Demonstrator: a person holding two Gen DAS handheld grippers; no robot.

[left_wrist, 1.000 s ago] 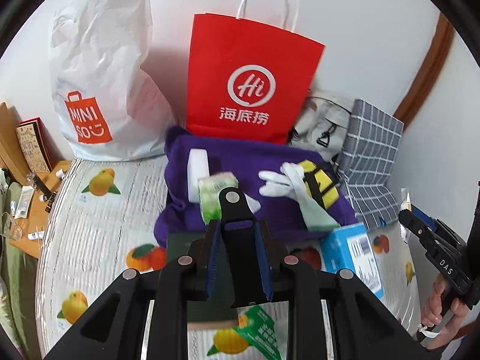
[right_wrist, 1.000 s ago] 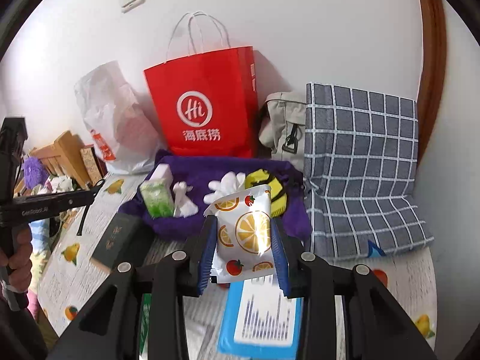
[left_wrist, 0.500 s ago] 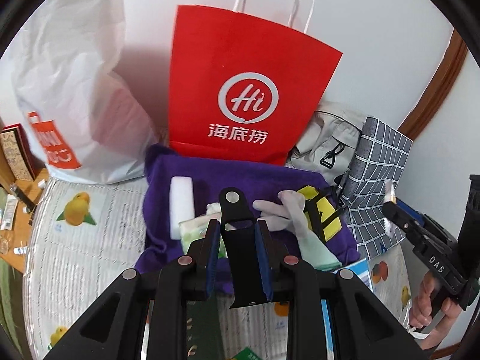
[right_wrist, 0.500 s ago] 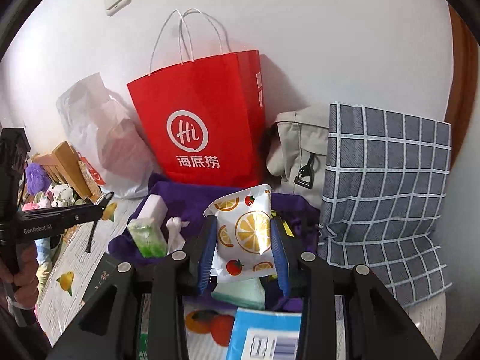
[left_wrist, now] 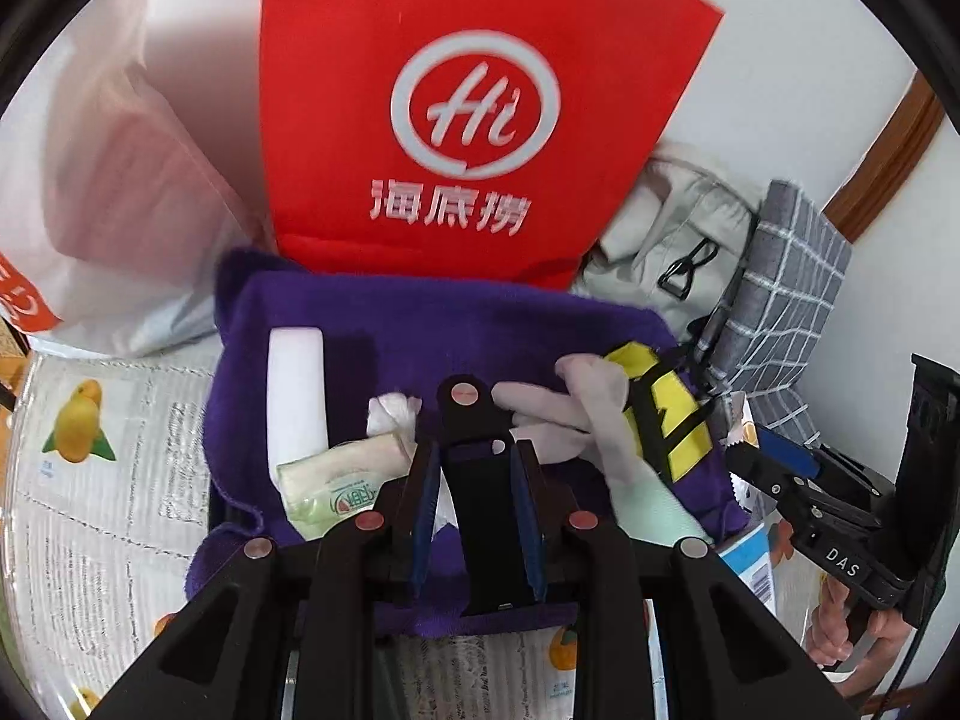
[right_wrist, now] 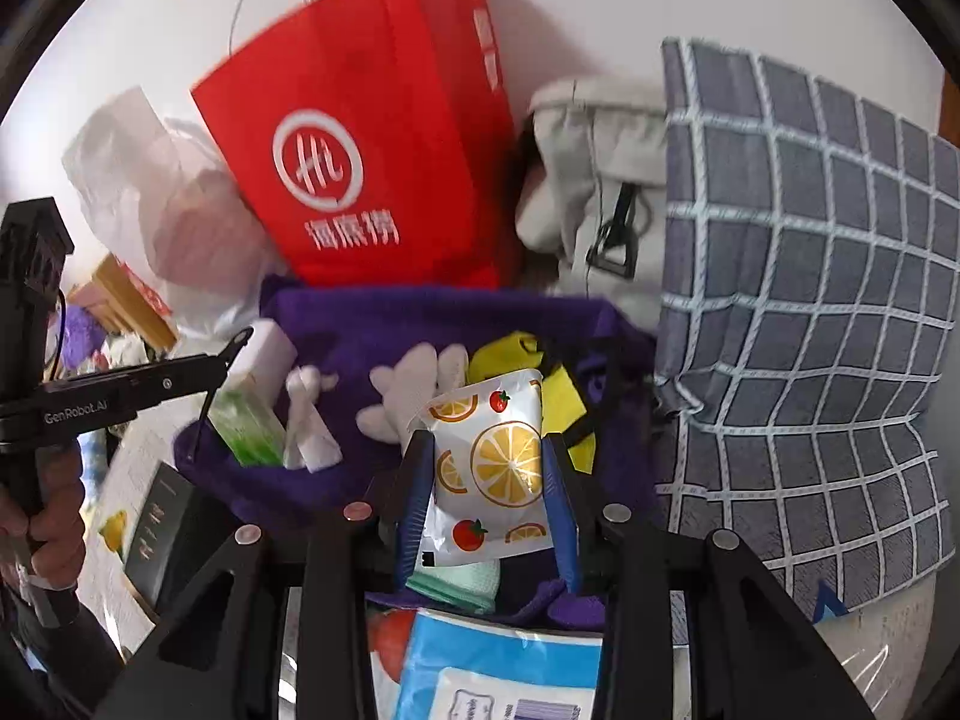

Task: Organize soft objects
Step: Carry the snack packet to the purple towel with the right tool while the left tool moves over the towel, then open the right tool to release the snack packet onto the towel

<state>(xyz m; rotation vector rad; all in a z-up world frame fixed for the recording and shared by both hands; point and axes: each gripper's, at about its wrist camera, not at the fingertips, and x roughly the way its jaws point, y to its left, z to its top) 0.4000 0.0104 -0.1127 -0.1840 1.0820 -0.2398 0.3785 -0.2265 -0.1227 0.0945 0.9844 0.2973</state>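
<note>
A purple towel lies on the fruit-print bed sheet. On it rest a white block, a green tissue pack, a white glove, a yellow-and-black item and a mint cloth. My left gripper hangs over the towel's near half, shut on a flat black piece with a rivet. My right gripper is shut on a fruit-print packet, above the towel's right side.
A red paper bag and a white plastic bag stand against the wall behind the towel. A beige backpack and a grey checked pillow fill the right. A blue pack and a dark book lie nearer.
Both grippers have come forward and down toward the purple towel, so its items and the red bag look larger. Each grip has stayed the same.
</note>
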